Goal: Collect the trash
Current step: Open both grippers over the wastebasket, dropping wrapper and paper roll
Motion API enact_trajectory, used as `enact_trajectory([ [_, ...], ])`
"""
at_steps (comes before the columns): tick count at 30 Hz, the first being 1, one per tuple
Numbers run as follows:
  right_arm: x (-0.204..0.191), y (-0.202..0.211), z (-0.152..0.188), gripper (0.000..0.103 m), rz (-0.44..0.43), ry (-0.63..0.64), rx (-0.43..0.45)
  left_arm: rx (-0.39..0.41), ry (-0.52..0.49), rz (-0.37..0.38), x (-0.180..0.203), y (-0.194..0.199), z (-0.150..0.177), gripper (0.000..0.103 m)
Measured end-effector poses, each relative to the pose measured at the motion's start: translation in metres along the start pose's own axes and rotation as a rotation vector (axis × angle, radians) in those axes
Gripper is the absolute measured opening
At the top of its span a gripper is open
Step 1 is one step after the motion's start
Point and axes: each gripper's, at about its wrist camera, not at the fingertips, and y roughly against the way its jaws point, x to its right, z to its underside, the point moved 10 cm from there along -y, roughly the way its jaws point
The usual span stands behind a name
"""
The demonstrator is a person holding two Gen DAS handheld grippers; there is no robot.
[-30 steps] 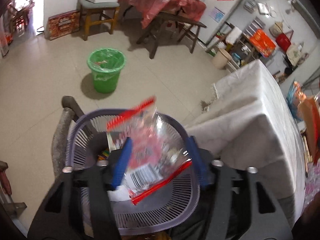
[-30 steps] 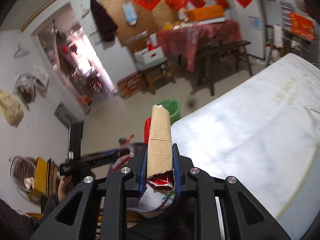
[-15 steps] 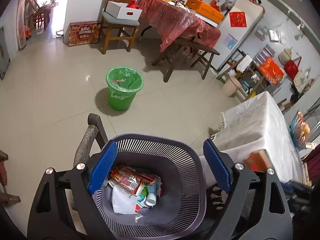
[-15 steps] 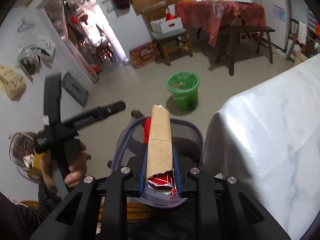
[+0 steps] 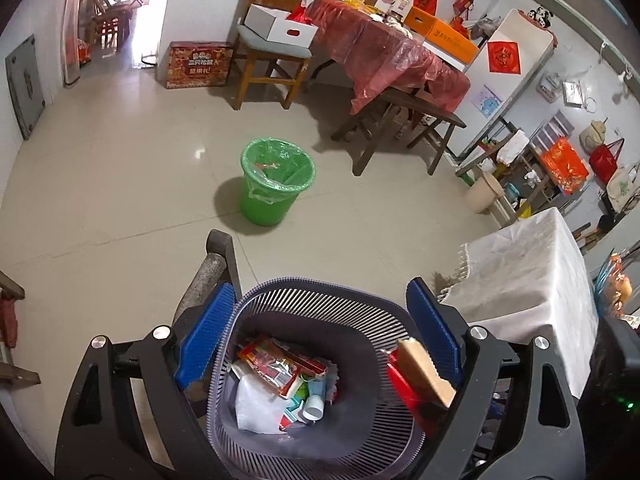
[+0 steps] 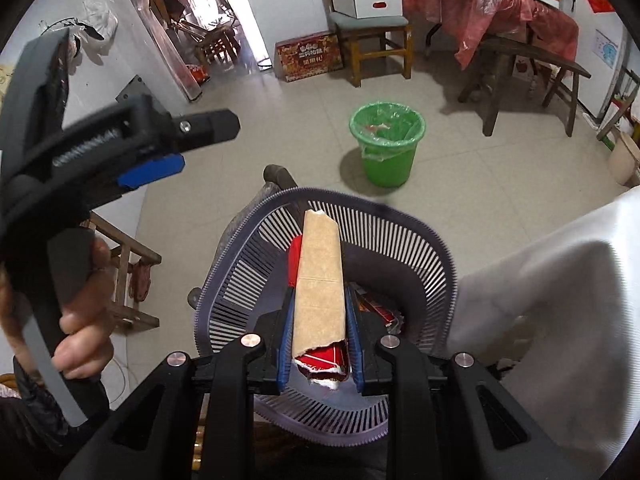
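basket floor partly hidden under litter. left hand-held gripper [image 5: 316, 336] now stands wide and empty over the slatted basket [image 5: 320, 292]; the wrapper [image 5: 276, 368] it held a second ago lies inside among a white cup and papers. right hand-held gripper [image 6: 318, 344] pinches a cardboard piece [image 6: 320, 280] above the basket rim. green bin [image 5: 276, 180] well apart.

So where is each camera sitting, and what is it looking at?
Left wrist: sits on the left gripper, looking down into the grey basket; its open blue jaws show, with nothing between them.
Right wrist: sits on the right gripper, looking down over the same basket; its jaws pinch a flattened cardboard box, and the left hand shows.
Shared: basket, cardboard box, green bin, white-covered table.
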Motion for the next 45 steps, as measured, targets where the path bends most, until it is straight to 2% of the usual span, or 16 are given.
enact_trajectory([
  [4, 0.005, -0.004, 0.005, 0.025, 0.036, 0.013, 0.0, -0.005, 0.002, 0.005, 0.0, -0.001, 0.001, 0.086],
  [8, 0.009, -0.016, 0.013, 0.025, 0.034, -0.003, -0.027, -0.018, 0.001, 0.012, 0.003, -0.005, 0.003, 0.086],
  [9, 0.009, -0.018, 0.014, 0.026, 0.038, -0.001, -0.032, -0.018, 0.0, 0.012, 0.003, -0.005, 0.003, 0.086],
  [11, 0.009, -0.02, 0.015, 0.038, 0.041, 0.003, -0.033, -0.017, 0.002, 0.011, 0.003, -0.005, 0.003, 0.087],
  [19, 0.012, 0.007, 0.006, 0.042, 0.097, 0.038, 0.037, -0.03, 0.009, 0.016, 0.003, -0.011, 0.007, 0.087],
  [24, 0.021, 0.051, -0.006, 0.059, 0.168, 0.045, 0.143, -0.034, -0.007, 0.011, 0.001, -0.014, 0.008, 0.088],
  [28, 0.029, 0.09, -0.015, 0.082, 0.196, 0.029, 0.245, -0.046, -0.026, 0.003, 0.005, -0.021, 0.012, 0.088],
  [29, 0.03, 0.099, -0.015, 0.086, 0.194, 0.021, 0.266, -0.043, -0.034, -0.003, 0.006, -0.022, 0.013, 0.088],
  [31, 0.032, 0.107, -0.014, 0.088, 0.19, 0.014, 0.288, -0.034, -0.051, -0.026, 0.007, -0.025, 0.015, 0.088],
  [37, 0.036, 0.114, 0.004, 0.094, 0.203, 0.056, 0.303, -0.005, -0.11, -0.17, 0.007, -0.025, 0.012, 0.088],
  [42, 0.038, 0.129, 0.023, 0.097, 0.184, 0.1, 0.343, 0.039, -0.084, -0.148, 0.036, 0.009, -0.009, 0.09],
  [45, 0.037, 0.135, 0.033, 0.097, 0.148, 0.114, 0.357, 0.085, -0.113, -0.225, 0.046, 0.031, -0.019, 0.092],
])
